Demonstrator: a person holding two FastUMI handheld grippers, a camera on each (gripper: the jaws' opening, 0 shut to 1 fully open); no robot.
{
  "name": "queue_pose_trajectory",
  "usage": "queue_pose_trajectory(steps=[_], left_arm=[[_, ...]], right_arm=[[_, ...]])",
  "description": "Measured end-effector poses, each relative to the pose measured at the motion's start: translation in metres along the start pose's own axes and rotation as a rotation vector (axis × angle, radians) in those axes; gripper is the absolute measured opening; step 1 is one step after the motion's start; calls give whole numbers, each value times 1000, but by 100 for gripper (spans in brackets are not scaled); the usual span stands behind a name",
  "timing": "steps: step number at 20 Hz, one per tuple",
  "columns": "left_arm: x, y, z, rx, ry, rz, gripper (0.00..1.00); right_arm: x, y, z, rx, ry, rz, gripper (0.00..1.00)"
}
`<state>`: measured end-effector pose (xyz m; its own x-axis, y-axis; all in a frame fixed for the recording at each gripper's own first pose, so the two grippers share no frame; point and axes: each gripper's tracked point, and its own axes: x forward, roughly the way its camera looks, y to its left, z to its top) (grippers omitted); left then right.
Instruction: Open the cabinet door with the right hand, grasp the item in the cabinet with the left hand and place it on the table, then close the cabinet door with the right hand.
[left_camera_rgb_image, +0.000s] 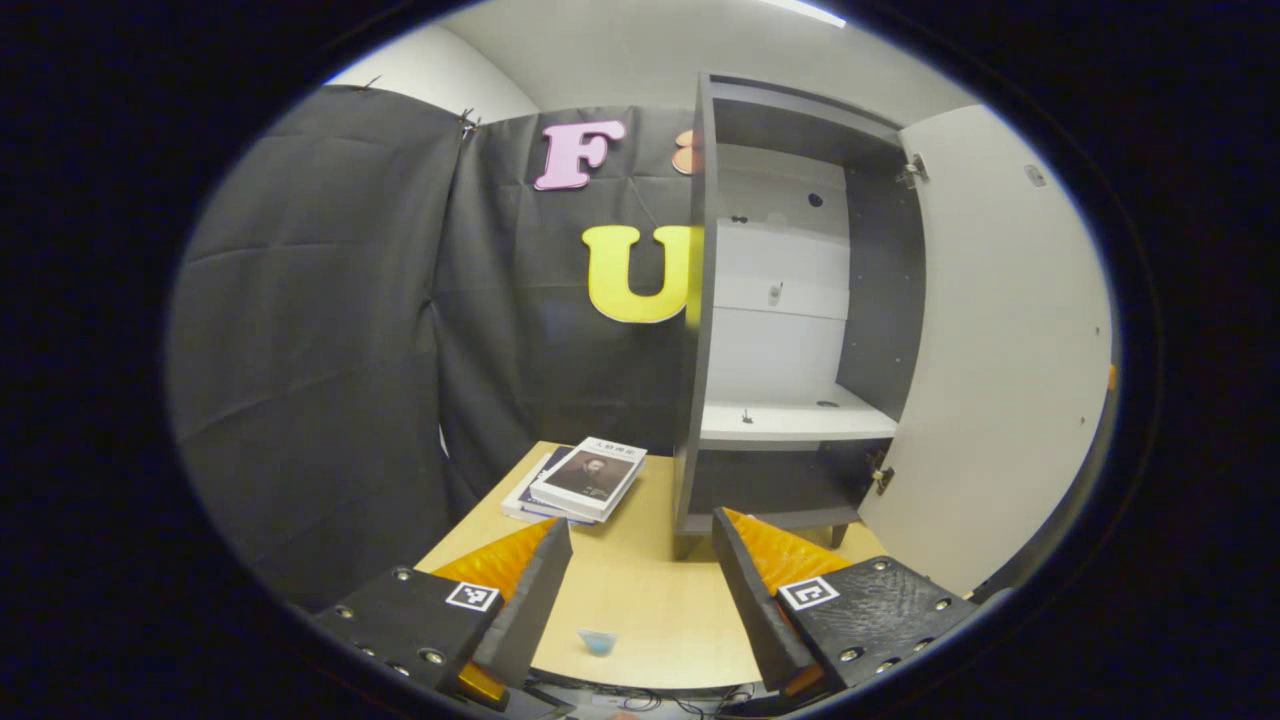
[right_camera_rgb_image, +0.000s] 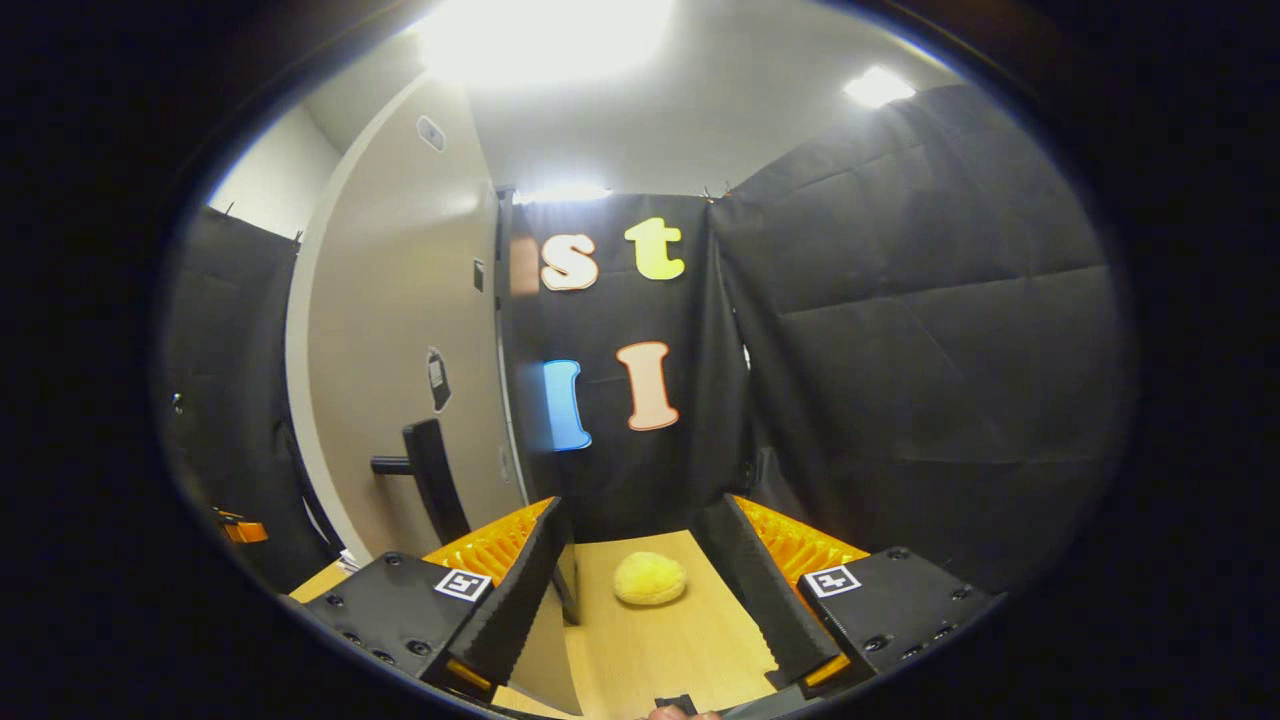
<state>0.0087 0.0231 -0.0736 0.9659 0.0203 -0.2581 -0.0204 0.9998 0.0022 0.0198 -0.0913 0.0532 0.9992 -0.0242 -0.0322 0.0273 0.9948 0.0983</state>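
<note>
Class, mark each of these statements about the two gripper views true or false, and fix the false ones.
1. The cabinet door is open. True.
2. An item sits on the cabinet shelf. False: the shelf looks bare apart from small fittings.
3. Books lie stacked on the table, left of the cabinet in the left gripper view. True.
4. The left gripper is shut on a book. False: its fingers stand apart with nothing between them.
5. A yellow ball lies on the table ahead of the right gripper. True.
6. The right gripper grips the door handle. False: it is open, and the handle stands off to its left.
</note>
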Motion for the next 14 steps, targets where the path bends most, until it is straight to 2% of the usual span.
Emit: queue_pose_trajectory(steps=[1,2,3,4,5,6,7,11,12,13,14], left_arm=[[1,-4,-3,-8,2,-13,86],[-1,-8,-5,-21,5,-27,86],[-2,-10,-9,-35,7,-38,86],[-3,-11,-10,-46,7,-43,86],[-3,-9,-12,-52,8,-41,86],[-4,-5,-13,-55,5,-33,86],[-5,0,-12,-55,3,-27,85],[-9,13,-13,-50,3,-2,86],[-11,16,-11,-52,-2,3,86],[-12,19,-8,-51,-12,8,86],[-13,22,-5,-47,-21,13,86]], right_arm=[[1,5,-1,-16,6,16,98],[2,11,-1,-24,13,40,92],[4,15,-3,-30,23,53,98],[3,14,-1,-27,22,58,96],[1,15,-2,-28,28,55,89],[1,17,0,-38,23,53,90],[0,19,1,-54,17,50,95],[0,38,-1,-78,29,79,95],[-2,44,-2,-72,32,91,90],[-3,50,-3,-75,34,103,95],[-3,57,-5,-83,40,115,95]])
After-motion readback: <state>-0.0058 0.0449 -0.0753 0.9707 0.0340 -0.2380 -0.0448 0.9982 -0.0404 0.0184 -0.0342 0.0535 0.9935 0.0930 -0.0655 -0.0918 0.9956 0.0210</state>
